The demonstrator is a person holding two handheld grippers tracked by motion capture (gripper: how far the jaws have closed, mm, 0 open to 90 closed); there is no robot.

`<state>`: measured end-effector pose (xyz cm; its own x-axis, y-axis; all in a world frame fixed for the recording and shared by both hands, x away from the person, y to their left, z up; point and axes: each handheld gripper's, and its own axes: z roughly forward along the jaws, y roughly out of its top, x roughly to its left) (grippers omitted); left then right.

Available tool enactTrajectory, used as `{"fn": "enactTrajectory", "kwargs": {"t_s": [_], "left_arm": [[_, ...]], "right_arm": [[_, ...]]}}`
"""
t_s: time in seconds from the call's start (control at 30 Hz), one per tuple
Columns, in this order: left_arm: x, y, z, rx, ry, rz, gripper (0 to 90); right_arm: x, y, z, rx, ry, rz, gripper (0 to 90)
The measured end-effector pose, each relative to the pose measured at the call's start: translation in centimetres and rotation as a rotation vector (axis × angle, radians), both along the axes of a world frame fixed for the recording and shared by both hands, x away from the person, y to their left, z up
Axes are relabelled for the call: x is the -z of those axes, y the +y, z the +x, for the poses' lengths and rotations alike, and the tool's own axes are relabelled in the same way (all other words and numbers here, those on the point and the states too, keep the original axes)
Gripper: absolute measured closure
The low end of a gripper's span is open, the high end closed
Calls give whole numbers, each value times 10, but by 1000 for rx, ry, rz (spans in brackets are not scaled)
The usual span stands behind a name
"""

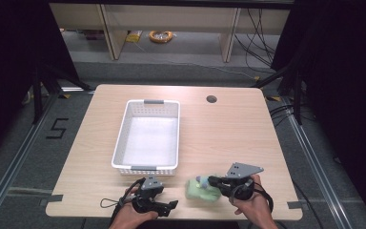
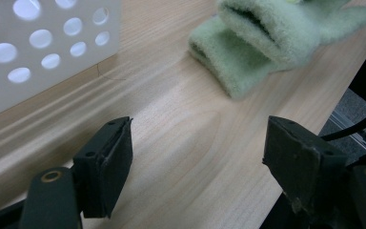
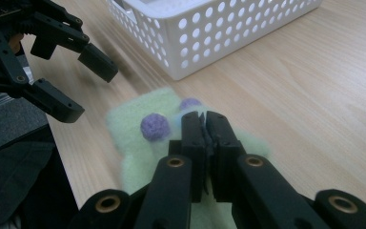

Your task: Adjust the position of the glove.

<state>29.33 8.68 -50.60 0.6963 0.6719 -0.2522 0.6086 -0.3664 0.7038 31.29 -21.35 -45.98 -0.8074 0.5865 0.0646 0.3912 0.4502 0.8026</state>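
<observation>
A pale green fleece sock (image 1: 201, 190) with purple pom-poms (image 3: 155, 126) lies near the table's front edge, right of centre. My right gripper (image 1: 211, 180) reaches into it from the right; in the right gripper view its jaws (image 3: 203, 119) stand pressed together on the sock's fabric. My left gripper (image 1: 171, 206) sits left of the sock, open and holding nothing, its jaws pointing toward it. The left gripper view shows that wide gap (image 2: 198, 157) over bare wood, with the sock (image 2: 262, 43) bunched up ahead. The left gripper (image 3: 88, 88) also appears open in the right gripper view.
A white perforated basket (image 1: 122, 133) with nothing in it stands mid-table, just behind the left gripper; its wall (image 2: 43, 43) is close on that side. A round cable hole (image 1: 211, 99) is at the back right. The table's front edge (image 1: 171, 217) runs right below both hands.
</observation>
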Motion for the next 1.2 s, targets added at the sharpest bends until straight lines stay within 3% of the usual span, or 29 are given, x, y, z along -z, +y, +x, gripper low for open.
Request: {"fn": "enactTrajectory", "kwargs": {"t_s": [0.07, 0.13, 0.17, 0.27, 0.53, 0.8, 1.2], "left_arm": [[1, -1, 0, -11, 5, -5, 246], [0, 0, 0, 7, -1, -1, 246], [0, 1, 0, 13, -3, 3, 246], [0, -1, 0, -6, 6, -7, 246], [0, 0, 0, 10, -5, -1, 246], [1, -1, 0, 4, 1, -6, 246], [0, -1, -1, 14, 4, 2, 246]], "right_arm": [[1, 0, 0, -8, 1, -6, 872], [2, 2, -2, 15, 31, 5, 872], [4, 1, 1, -17, -2, -12, 872], [5, 3, 1, 0, 4, -16, 871], [12, 6, 2, -5, 15, -24, 869], [6, 8, 0, 6, -20, -8, 869], [20, 10, 1, -9, 38, -68, 845]]}}
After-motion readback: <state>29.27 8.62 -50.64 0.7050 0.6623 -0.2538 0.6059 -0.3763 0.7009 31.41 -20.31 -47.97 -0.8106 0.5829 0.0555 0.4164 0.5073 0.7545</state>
